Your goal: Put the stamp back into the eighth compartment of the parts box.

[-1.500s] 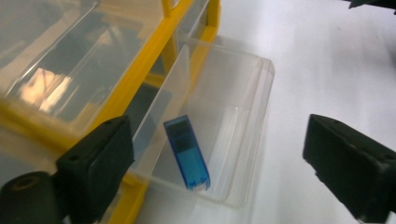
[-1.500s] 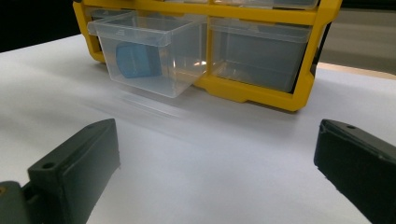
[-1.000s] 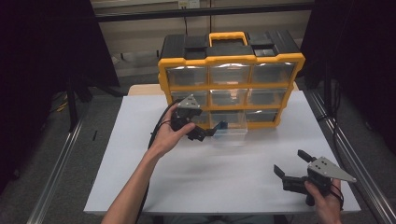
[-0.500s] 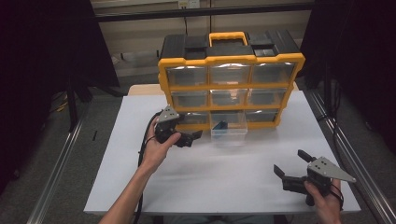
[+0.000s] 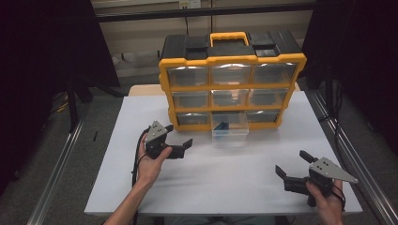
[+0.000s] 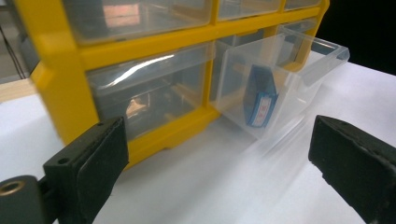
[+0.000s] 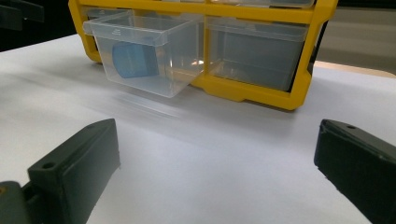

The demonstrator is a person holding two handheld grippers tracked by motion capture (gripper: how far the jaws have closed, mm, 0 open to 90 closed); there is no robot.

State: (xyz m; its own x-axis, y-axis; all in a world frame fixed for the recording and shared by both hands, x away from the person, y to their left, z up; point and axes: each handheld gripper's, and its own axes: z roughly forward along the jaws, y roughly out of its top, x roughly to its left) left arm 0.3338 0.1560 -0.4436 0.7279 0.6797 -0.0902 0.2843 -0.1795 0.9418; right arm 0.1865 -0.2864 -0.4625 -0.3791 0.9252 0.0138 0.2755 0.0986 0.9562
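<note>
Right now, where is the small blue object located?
In the high view, the blue object lies inside the pulled-out clear drawer, bottom row, middle column of the yellow organizer, right of the left gripper.

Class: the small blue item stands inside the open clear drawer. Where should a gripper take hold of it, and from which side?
Grip the blue item by its upper edge, coming from above: the drawer is open-topped, and its clear walls block the front and sides.
</note>
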